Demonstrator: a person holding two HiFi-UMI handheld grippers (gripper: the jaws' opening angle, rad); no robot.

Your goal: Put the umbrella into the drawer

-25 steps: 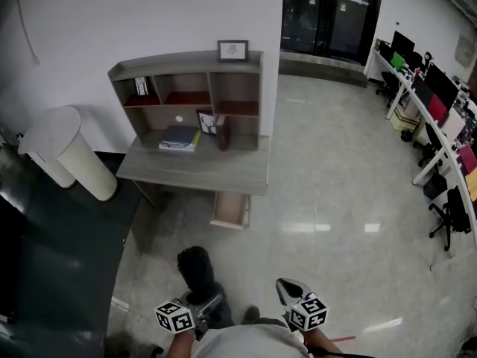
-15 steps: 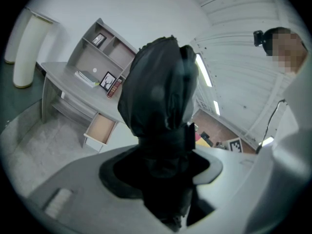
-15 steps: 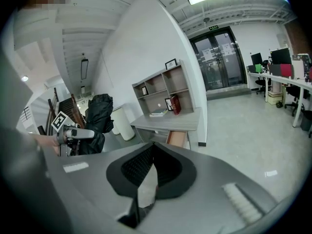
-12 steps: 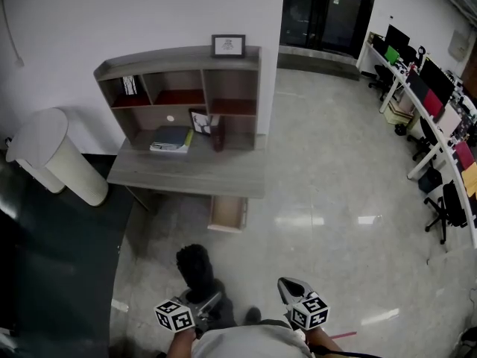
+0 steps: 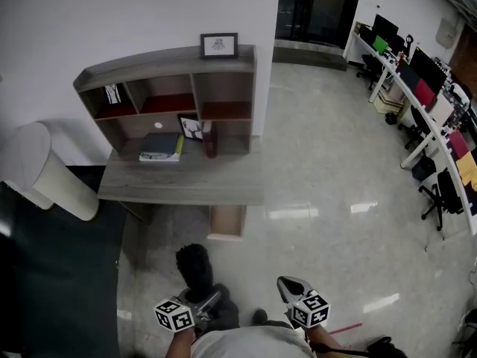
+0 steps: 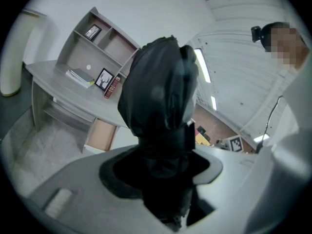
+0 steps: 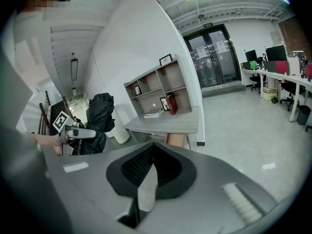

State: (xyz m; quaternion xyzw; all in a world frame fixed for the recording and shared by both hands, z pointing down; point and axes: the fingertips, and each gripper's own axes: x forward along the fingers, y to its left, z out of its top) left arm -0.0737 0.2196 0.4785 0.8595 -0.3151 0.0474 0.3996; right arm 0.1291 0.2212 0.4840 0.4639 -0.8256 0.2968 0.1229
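high downward head view, low forward gripper views, desk (image 5: 186,189) apparently in all

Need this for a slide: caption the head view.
Left hand-held gripper grips a black umbrella facing the desk, its drawer open; right hand-held gripper shut, empty.

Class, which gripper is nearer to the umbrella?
Left. The left gripper is clamped on the umbrella; the right gripper is off to its right, apart from it, with nothing between its jaws.
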